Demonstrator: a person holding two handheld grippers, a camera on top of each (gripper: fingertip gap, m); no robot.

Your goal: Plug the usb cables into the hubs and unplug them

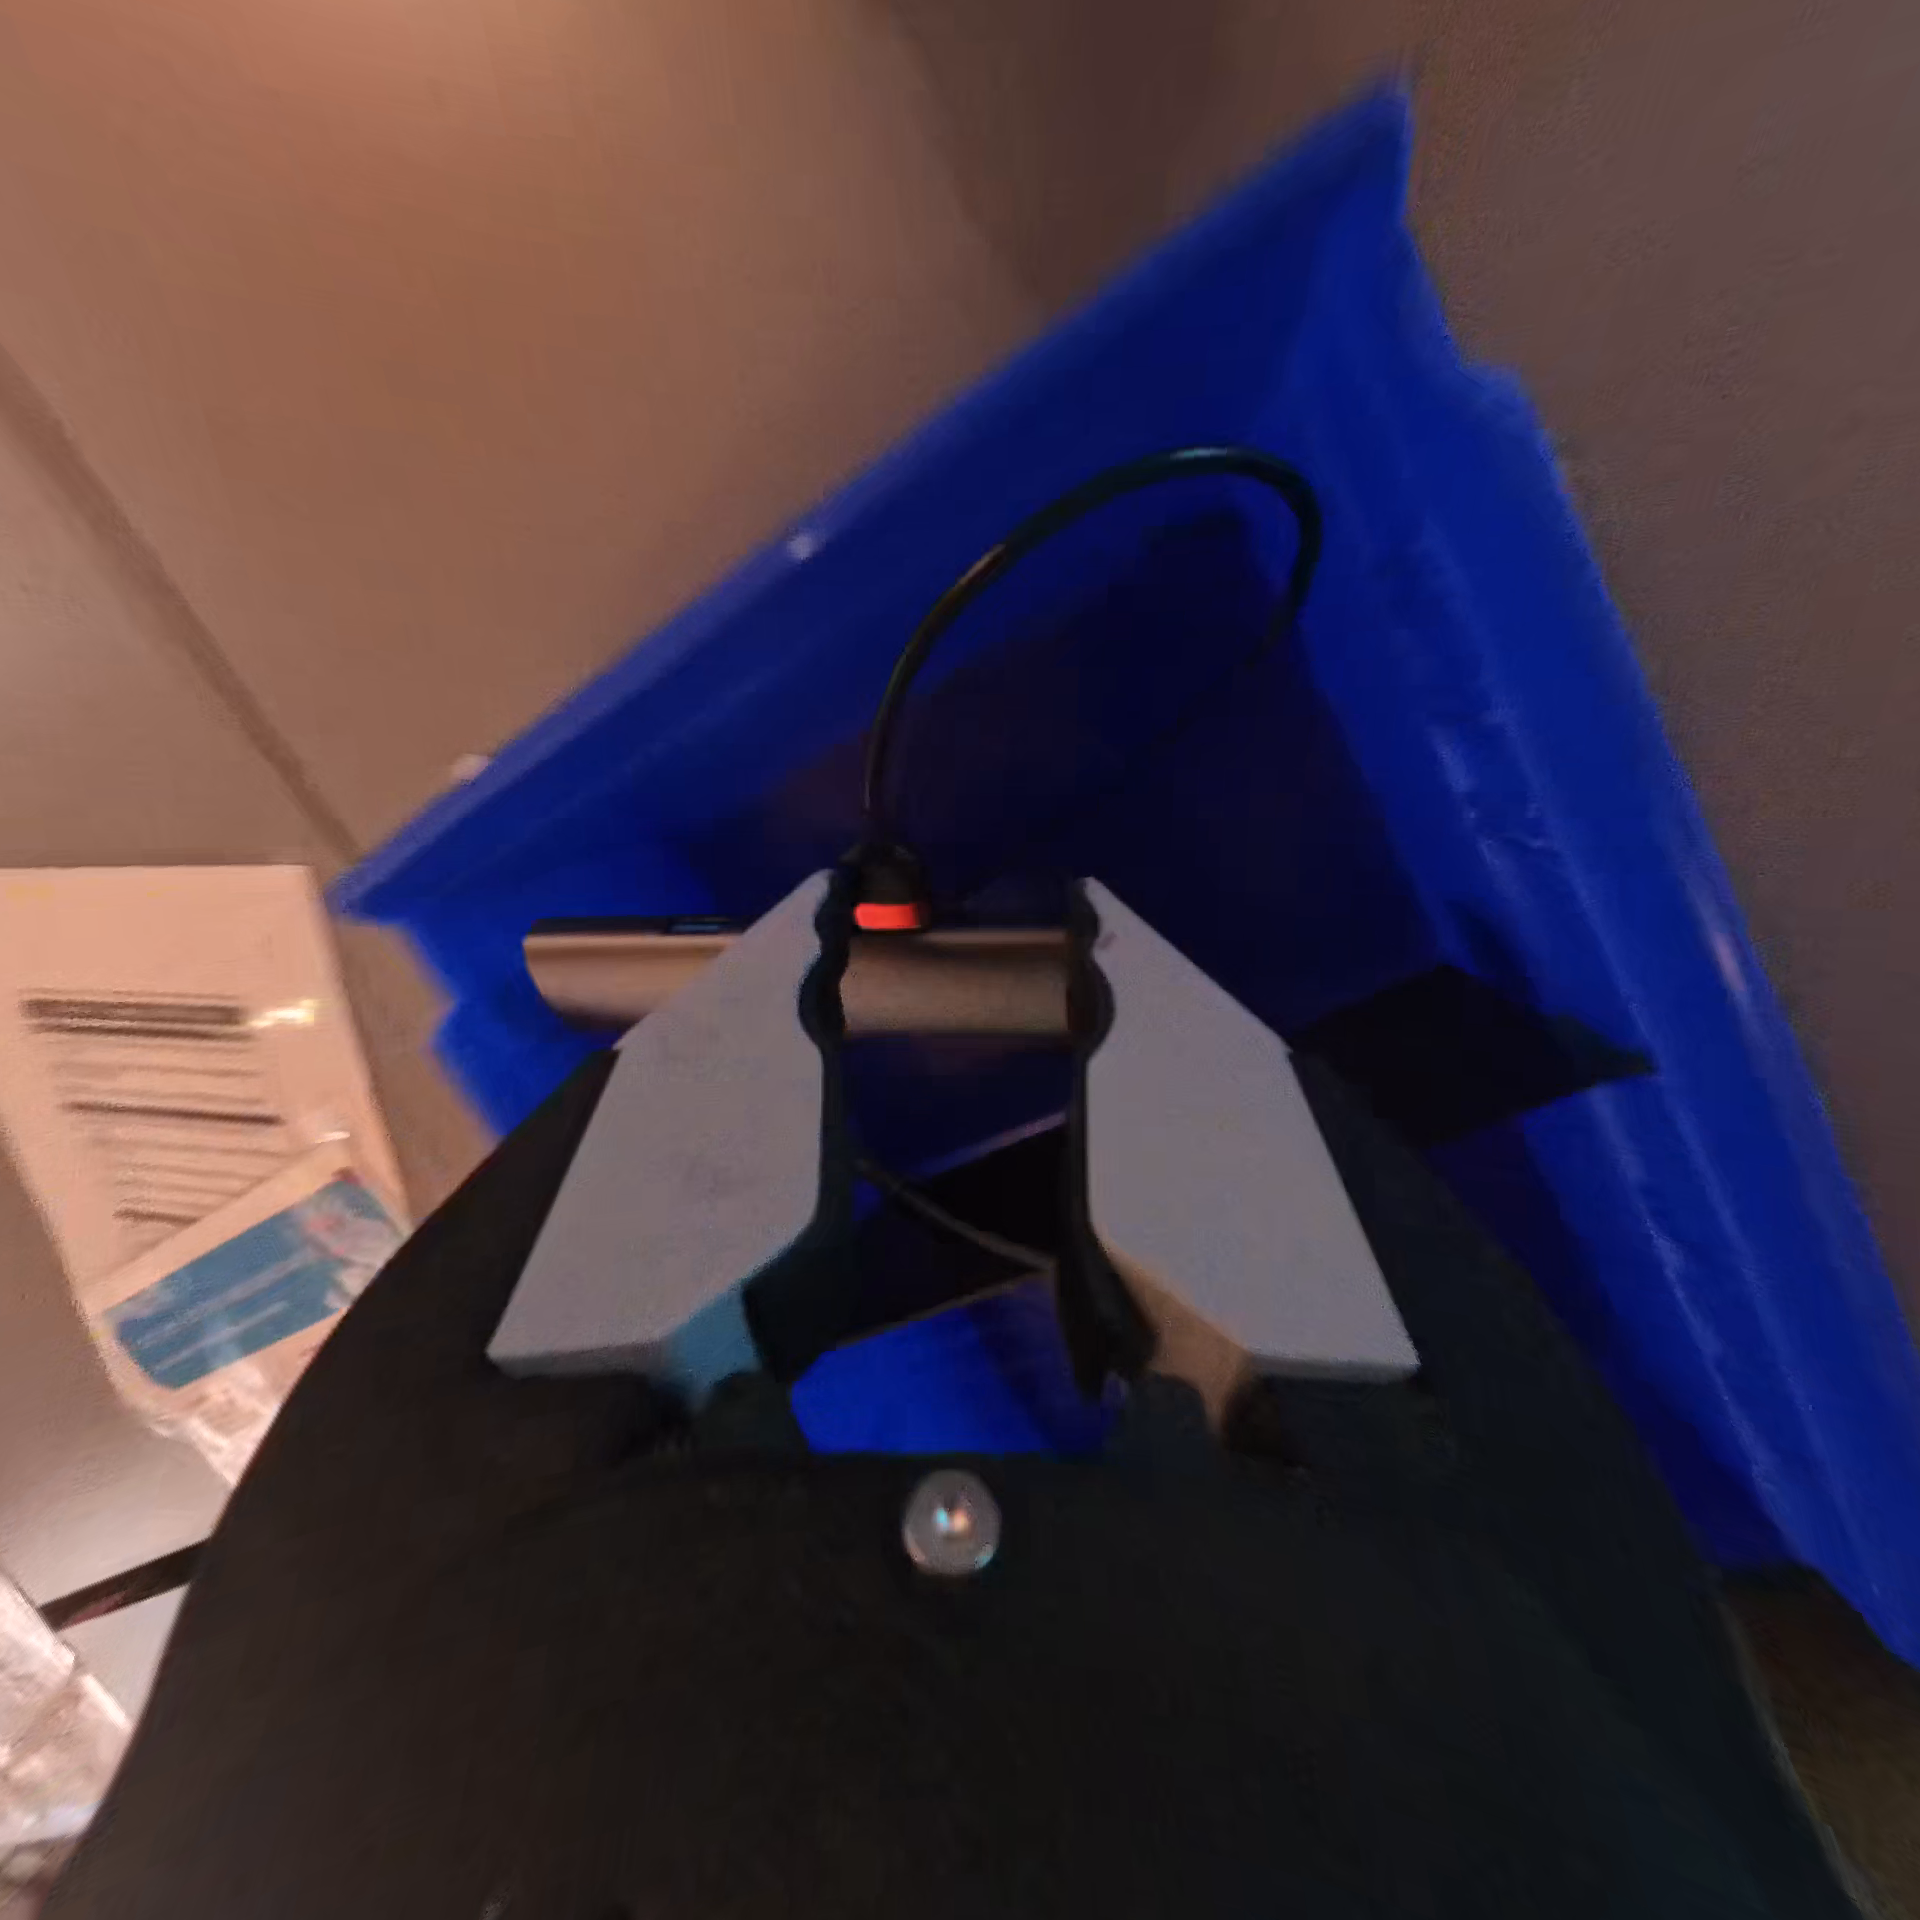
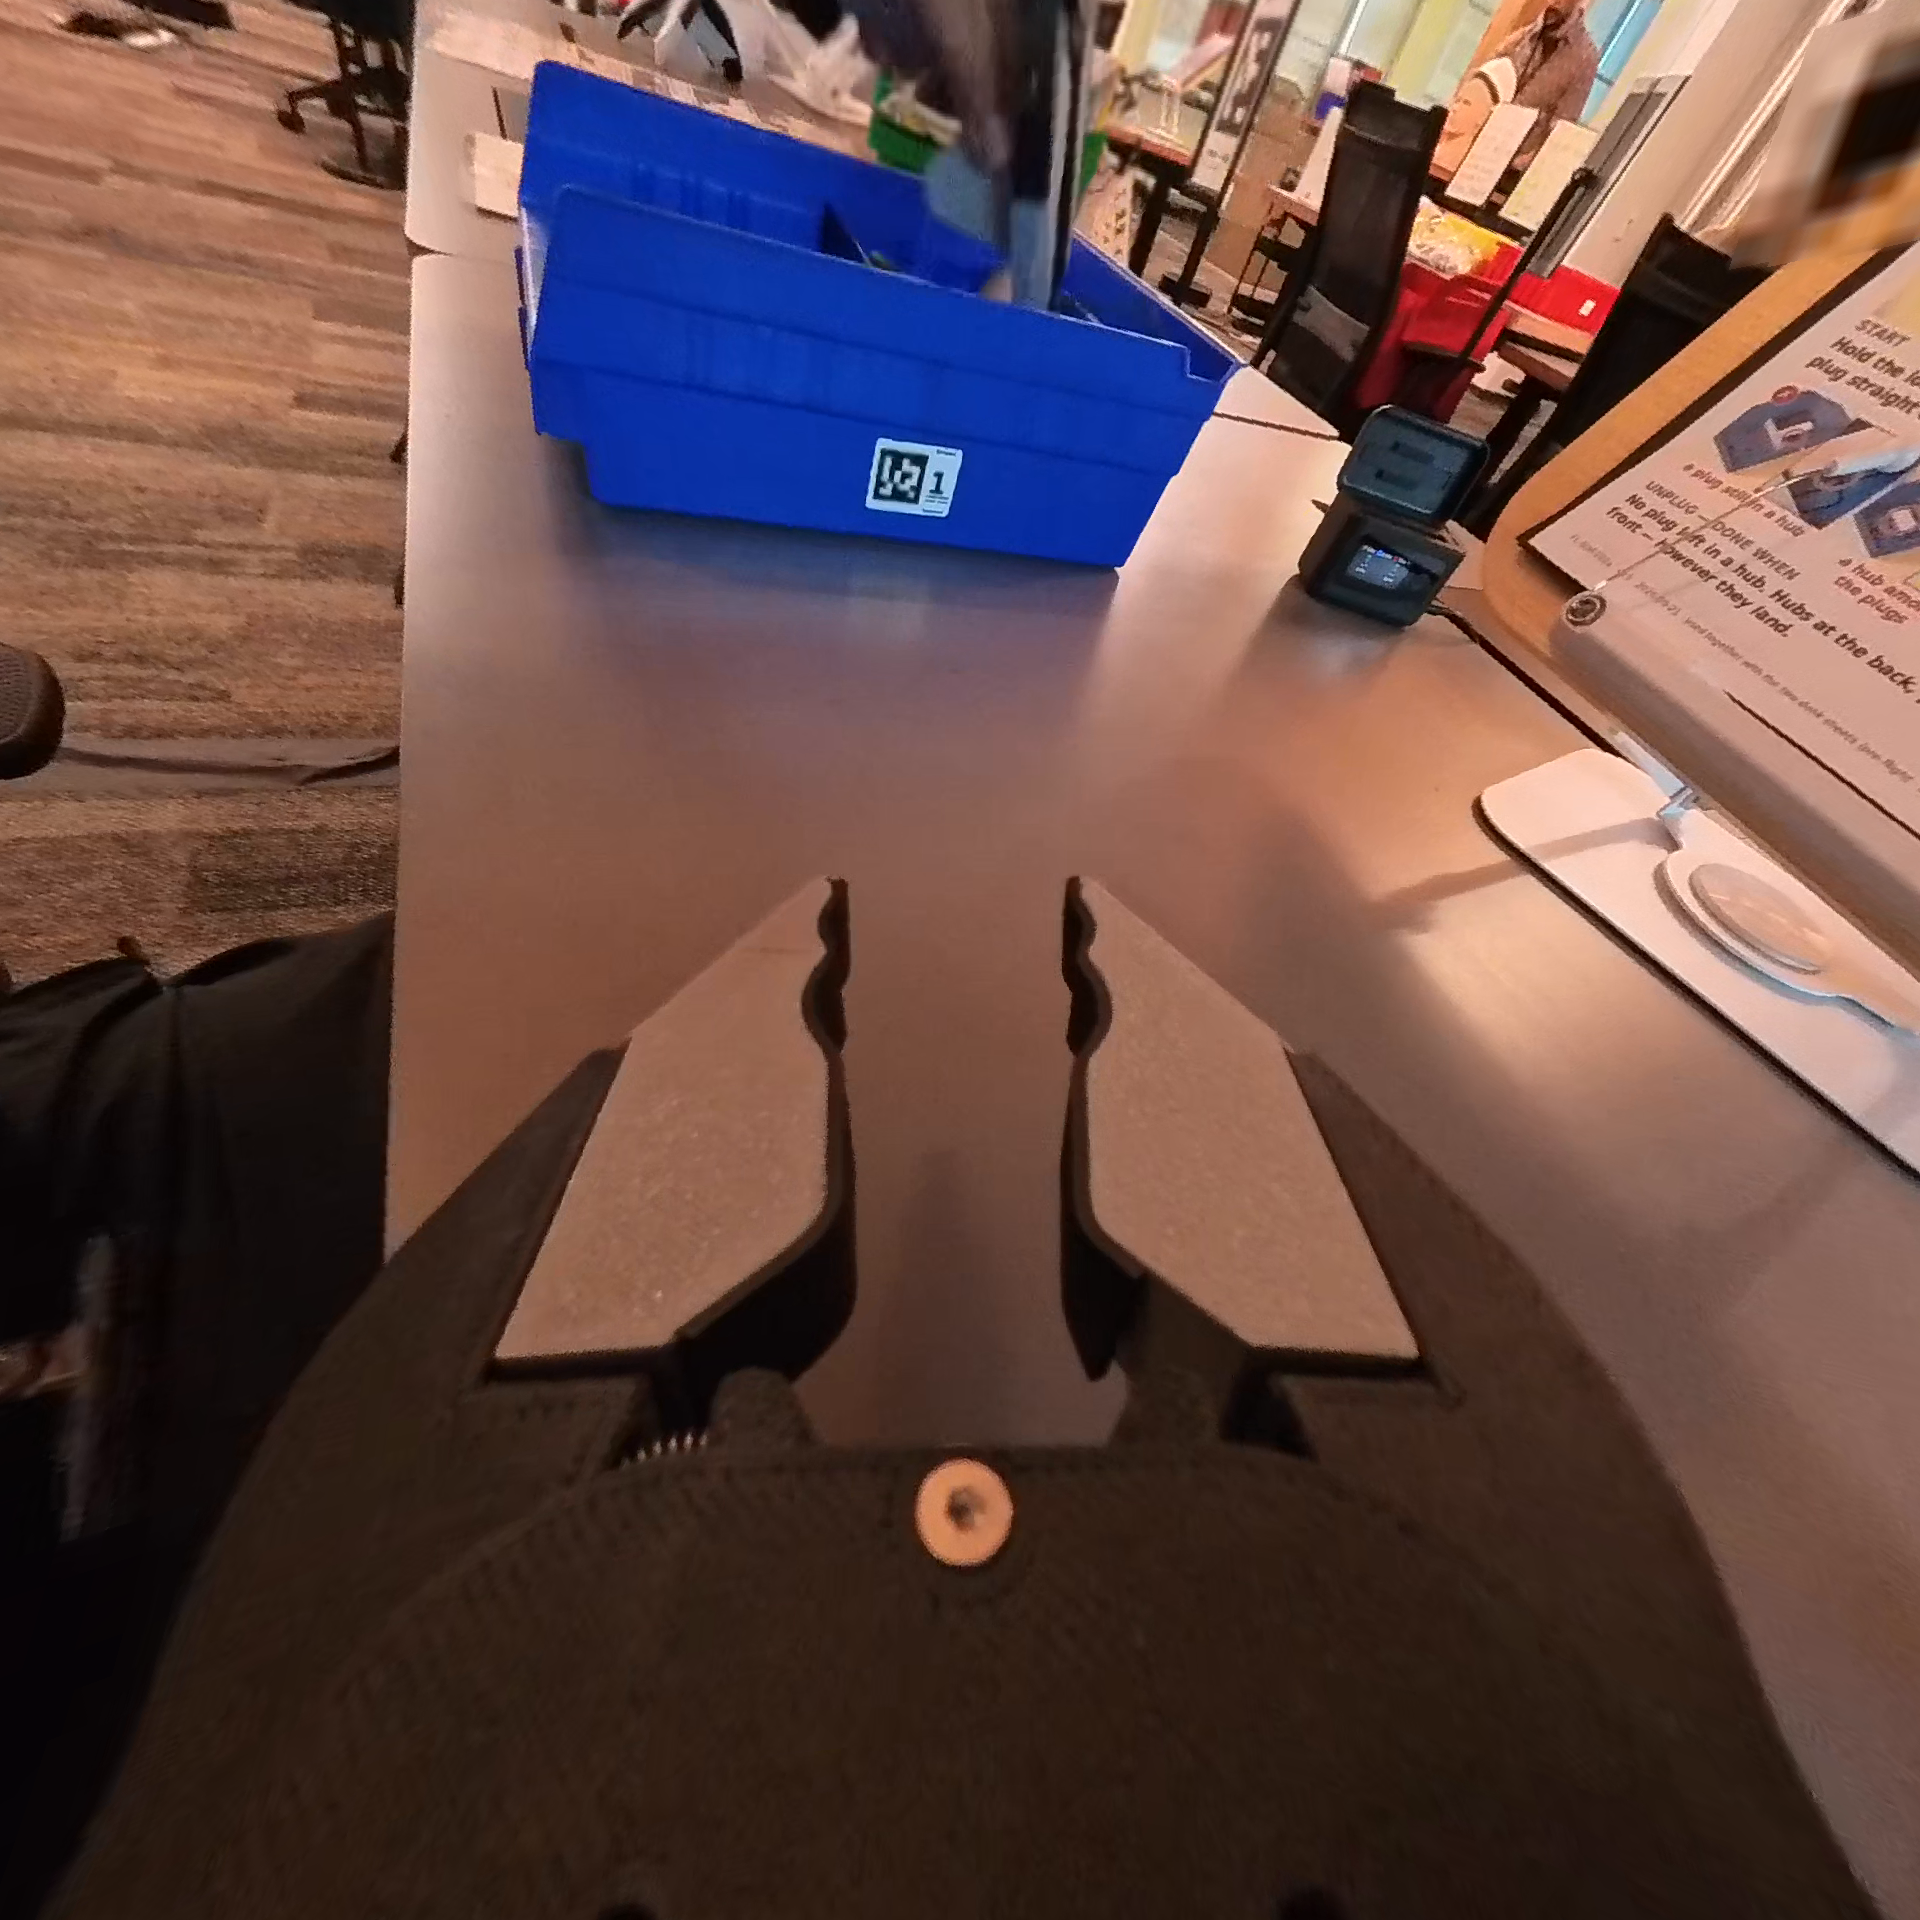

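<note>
In the left wrist view my left gripper (image 1: 956, 966) is shut on a grey USB hub (image 1: 940, 982), held crosswise between the fingertips over the blue bin (image 1: 1403, 831). A black cable (image 1: 1049, 551) with a red-marked plug (image 1: 888, 914) sits in the hub's far edge and arcs up and right into the bin. The view is blurred. In the right wrist view my right gripper (image 2: 956, 966) is open and empty, low over the grey table (image 2: 831, 748), well short of the blue bin (image 2: 831, 405). The left gripper (image 2: 1008, 156) shows there as a blur above the bin.
A small black device (image 2: 1387, 520) with a lit screen stands right of the bin. A propped instruction sheet on a board (image 2: 1756, 540) and a white stand base (image 2: 1683, 883) lie along the right. Papers and plastic bags (image 1: 197, 1195) lie left of the bin. Floor runs past the table's left edge.
</note>
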